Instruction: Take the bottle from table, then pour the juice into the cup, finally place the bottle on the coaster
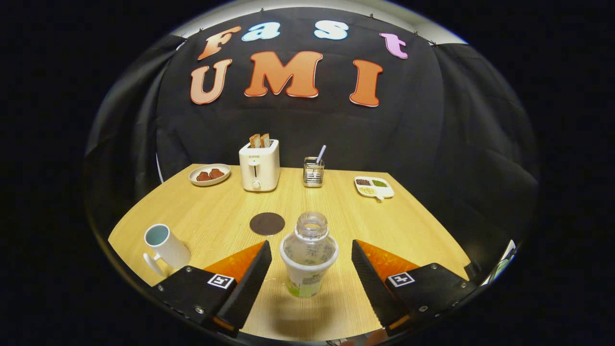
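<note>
Brand word on toaster (259, 166) front, too small to read surely.

Your clear uncapped bottle (308, 257) upright between open tongs (311, 276), untouched; white cup (166, 247) left; dark coaster (267, 223) just beyond.

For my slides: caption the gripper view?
Open gripper straddles uncapped bottle on table; coaster beyond, cup leftward.

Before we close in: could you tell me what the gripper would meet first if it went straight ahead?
The bottle: it stands upright between the open gripper's fingers, neither touching it.
</note>
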`<act>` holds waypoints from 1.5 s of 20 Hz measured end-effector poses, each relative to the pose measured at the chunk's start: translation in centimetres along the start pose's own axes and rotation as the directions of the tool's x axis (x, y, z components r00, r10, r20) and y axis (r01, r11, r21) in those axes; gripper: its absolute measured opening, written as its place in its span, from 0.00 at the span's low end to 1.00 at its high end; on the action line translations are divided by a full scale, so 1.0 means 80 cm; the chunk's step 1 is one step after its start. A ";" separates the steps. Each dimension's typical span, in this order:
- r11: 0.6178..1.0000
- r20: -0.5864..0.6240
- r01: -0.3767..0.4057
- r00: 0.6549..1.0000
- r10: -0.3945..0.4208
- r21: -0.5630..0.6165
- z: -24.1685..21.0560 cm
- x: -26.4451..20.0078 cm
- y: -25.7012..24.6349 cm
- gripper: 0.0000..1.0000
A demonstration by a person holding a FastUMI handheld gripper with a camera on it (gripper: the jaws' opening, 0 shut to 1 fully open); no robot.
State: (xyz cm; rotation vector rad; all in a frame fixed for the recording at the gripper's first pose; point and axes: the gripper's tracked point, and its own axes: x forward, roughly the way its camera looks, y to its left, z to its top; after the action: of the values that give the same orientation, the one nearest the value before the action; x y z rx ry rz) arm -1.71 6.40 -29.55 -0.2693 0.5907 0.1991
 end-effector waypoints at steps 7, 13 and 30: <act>0.997 -0.122 0.028 0.992 -0.019 0.072 -0.055 0.033 -0.005 1.00; 0.994 -0.170 0.008 0.985 0.011 0.110 -0.075 0.043 0.004 0.89; 0.963 -0.087 0.024 0.995 -0.049 -0.267 0.023 0.015 0.057 0.57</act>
State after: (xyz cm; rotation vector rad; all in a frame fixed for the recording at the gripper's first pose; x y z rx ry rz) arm -0.99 11.42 -29.61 -0.5520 0.6510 0.2315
